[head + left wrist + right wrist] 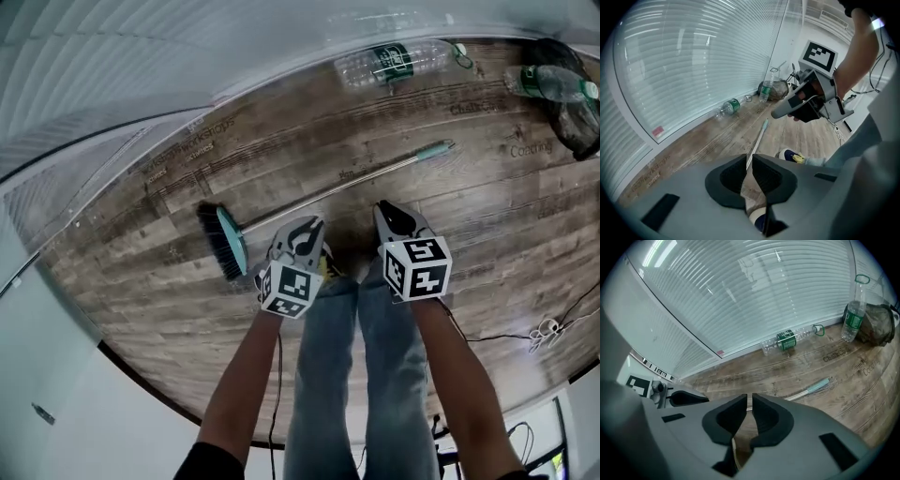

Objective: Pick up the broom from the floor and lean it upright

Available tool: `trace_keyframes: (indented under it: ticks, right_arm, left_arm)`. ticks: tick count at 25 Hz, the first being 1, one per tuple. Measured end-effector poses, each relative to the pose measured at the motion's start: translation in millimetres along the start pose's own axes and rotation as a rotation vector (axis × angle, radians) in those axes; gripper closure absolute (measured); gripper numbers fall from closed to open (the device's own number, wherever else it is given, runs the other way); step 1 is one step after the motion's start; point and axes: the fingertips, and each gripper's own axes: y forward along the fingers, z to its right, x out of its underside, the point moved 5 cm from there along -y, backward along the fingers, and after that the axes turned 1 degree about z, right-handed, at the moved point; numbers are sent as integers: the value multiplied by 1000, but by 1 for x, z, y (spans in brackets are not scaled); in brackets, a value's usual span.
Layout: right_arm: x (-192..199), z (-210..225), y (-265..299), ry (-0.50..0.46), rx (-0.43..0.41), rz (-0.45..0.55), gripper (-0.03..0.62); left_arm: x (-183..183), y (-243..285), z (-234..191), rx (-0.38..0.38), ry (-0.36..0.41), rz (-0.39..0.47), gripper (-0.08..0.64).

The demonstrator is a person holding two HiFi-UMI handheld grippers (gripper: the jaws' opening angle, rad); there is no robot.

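Left gripper [302, 230] shut; broom head [223, 242] only in head view.

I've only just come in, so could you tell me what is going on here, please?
A person stands over a broom that lies flat on the wooden floor, with a claw in each hand. The left claw and the right claw hang near its handle, both shut and empty. The broom is not yet picked up.
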Motion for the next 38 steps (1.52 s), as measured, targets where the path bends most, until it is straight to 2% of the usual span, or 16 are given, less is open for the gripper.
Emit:
trace_keyframes:
  ticks: [4, 6, 7, 9, 11, 13, 14, 18, 28, 34, 38]
  right_arm:
    - [22, 23, 39, 15, 8, -20, 569]
    - [30, 34, 54, 18, 10, -26, 569]
    - [34, 38, 61, 19, 14, -27, 569]
    - [41, 47, 71, 30, 28, -26, 569]
    - [48, 55, 80, 55, 45, -27, 568]
    - [53, 59, 87, 77, 53, -35, 537]
    - [55, 61, 91, 85, 55, -40, 474]
    - [60, 72, 108, 133, 85, -38, 463]
    - [79, 91, 140, 278, 189, -19, 426]
    - [82, 98, 146, 343, 210, -8, 426]
    - [83, 99, 149, 392, 224, -4, 426]
  left_arm:
    - [34, 51, -6, -23, 49, -34, 534]
    - [47, 68, -9, -37, 48, -45, 529]
    - [53, 74, -9, -39, 38, -52, 505]
    - [64, 85, -10, -37, 22, -72, 386]
    - [71, 92, -11, -41, 26, -94, 385]
    - [77, 99, -14, -46, 29, -111, 383]
    - [79, 103, -16, -47, 25, -120, 379]
    - [85, 119, -24, -50, -1, -153, 348]
    - [96, 152, -28, -50, 89, -247, 336]
    - [96, 162, -27, -68, 147, -292, 336]
    - [98, 166, -26, -67, 158, -330, 376]
